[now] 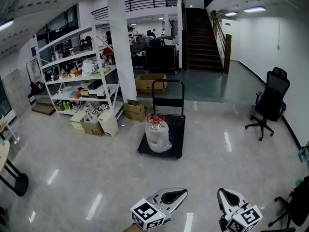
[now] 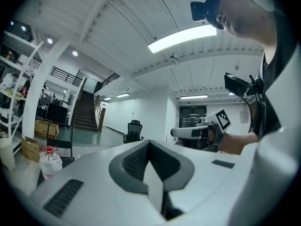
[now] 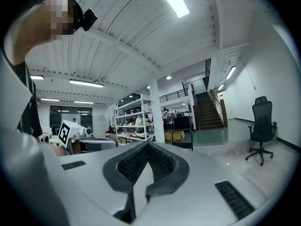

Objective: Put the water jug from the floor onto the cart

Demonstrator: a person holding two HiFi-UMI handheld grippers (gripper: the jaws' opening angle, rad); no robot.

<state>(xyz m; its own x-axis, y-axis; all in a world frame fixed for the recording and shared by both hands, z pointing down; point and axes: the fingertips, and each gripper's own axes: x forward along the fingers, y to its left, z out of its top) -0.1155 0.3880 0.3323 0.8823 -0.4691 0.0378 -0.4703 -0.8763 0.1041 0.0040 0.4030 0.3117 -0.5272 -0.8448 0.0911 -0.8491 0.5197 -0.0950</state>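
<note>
**While left gripper (image 1: 179, 194) and right gripper (image 1: 224, 195) are empty, water jug (image 1: 157, 133) stands on cart (image 1: 176, 140)**

Red-capped and upright, the water jug occupies the left side of the black deck, short of the handle (image 1: 168, 82). Cart is parked near a white pillar (image 1: 120, 42). Both grippers sit low in the head view, well apart from the cart, jaws pressed together.
</note>
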